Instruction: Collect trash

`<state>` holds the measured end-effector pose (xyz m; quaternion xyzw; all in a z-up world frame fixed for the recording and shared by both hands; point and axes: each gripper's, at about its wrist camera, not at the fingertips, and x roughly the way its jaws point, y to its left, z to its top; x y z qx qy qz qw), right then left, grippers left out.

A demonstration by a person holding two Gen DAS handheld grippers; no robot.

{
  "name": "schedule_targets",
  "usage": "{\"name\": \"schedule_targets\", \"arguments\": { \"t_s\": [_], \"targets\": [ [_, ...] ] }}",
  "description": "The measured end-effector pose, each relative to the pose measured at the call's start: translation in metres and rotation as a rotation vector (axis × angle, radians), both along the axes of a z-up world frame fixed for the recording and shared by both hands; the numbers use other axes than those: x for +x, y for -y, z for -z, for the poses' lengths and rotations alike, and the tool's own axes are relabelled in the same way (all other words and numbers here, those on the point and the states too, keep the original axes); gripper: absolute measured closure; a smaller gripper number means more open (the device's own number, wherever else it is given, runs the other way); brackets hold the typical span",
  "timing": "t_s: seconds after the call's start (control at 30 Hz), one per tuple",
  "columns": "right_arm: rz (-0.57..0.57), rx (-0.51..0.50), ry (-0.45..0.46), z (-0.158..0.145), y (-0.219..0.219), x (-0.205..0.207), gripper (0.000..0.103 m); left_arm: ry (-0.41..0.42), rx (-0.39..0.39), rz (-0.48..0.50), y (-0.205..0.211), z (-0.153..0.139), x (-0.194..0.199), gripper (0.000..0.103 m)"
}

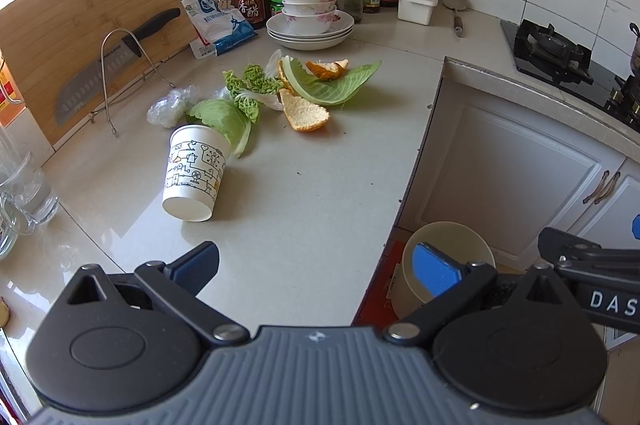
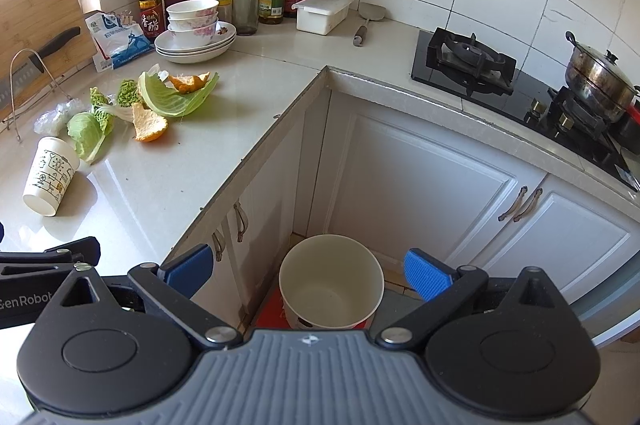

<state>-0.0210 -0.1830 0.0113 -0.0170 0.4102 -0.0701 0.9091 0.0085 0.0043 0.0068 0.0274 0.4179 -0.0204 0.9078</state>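
- Paper cup (image 1: pixel 195 174) on its side, left-centre of left wrist view, touching cabbage leaf (image 1: pixel 226 119).
- Left gripper (image 1: pixel 316 271) jaws apart, empty.
- Right gripper (image 2: pixel 308 275) jaws apart, above bin (image 2: pixel 331 281) at lower centre.

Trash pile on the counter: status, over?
Left gripper open, empty. Right gripper open, above bin on floor. Paper cup, cabbage leaves, orange peels on countertop. Path clear.
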Motion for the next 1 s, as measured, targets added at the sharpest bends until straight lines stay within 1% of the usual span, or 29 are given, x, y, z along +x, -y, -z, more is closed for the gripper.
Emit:
{"name": "schedule_targets", "arguments": {
  "t_s": [0.2,0.43,0.57,0.67,0.83,0.93,1.0],
  "targets": [
    [-0.033,-0.004,0.015,0.001,0.005,0.001,0.0,0.01,-0.001,-0.015,0.004,0.001,0.001,0.001],
    [-0.137,0.024,0.043,0.0,0.016,0.008,0.0,0.031,-0.002,-0.052,0.009,0.002,0.001,0.001],
    [-0.215,0.015,0.062,0.0,0.02,0.015,0.0,0.057,-0.003,-0.086,0.013,0.002,0.0,0.001],
    [-0.283,0.018,0.086,-0.001,0.027,0.02,0.0,0.1,-0.006,-0.121,0.016,0.001,-0.002,0.001],
    [-0.39,0.029,0.13,-0.004,0.043,0.029,0.0,0.128,0.01,-0.184,0.024,0.0,0.0,0.001],
    [-0.449,0.025,0.159,-0.004,0.051,0.036,0.0,0.152,-0.004,-0.215,0.026,-0.002,-0.001,0.001],
    [-0.48,0.022,0.18,-0.004,0.057,0.039,0.0,0.164,0.001,-0.236,0.028,-0.005,-0.001,0.001]
  ]
}}
